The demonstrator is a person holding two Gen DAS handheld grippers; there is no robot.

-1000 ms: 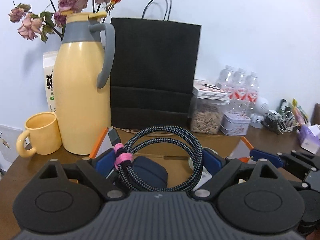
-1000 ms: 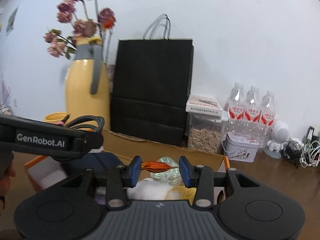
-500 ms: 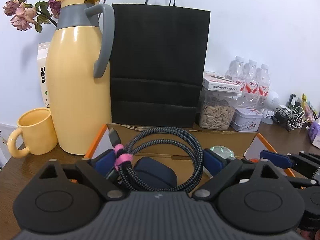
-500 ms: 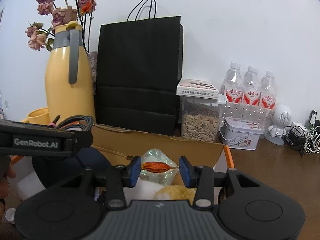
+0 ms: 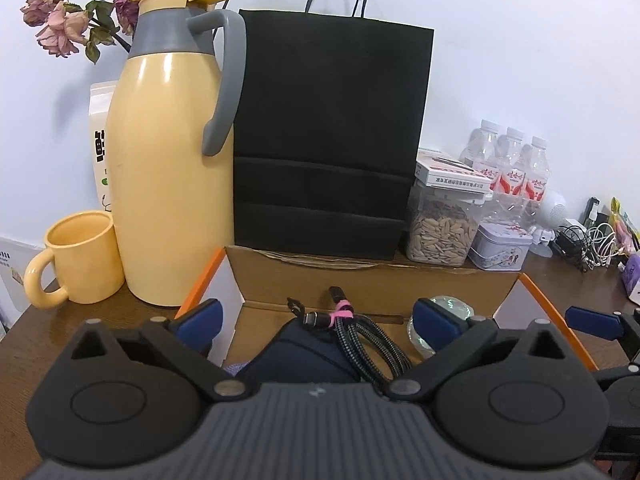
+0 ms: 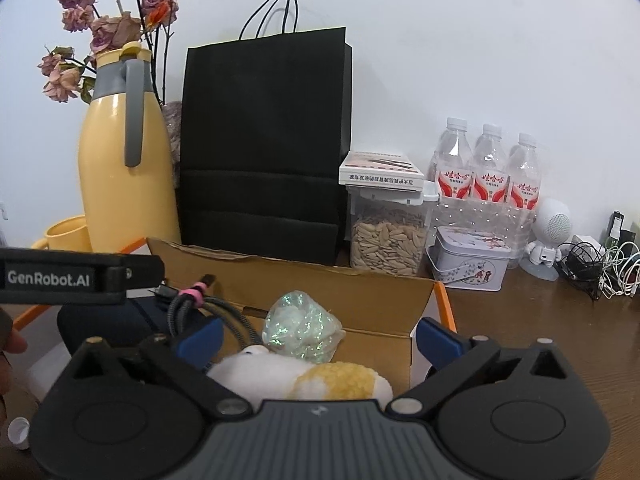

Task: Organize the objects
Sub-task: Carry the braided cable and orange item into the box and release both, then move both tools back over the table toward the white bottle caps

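Left wrist view: the left gripper [image 5: 316, 314] stands fully spread and empty above the cardboard box [image 5: 372, 276]. The braided cable [image 5: 360, 340] lies inside on a navy pouch [image 5: 300, 354], evidently dropped there for storage.

Right wrist view: the right gripper [image 6: 316, 336], its jaws opening, grips nothing. Below lie a plush toy [image 6: 304, 378] and an iridescent wrapper [image 6: 302, 326], boxed together.

Bright, even light, sharp (edges bowed)

Braided cable [image 5: 362, 338] with pink tie – lies on navy pouch [image 5: 296, 354] inside cardboard box [image 5: 376, 280]
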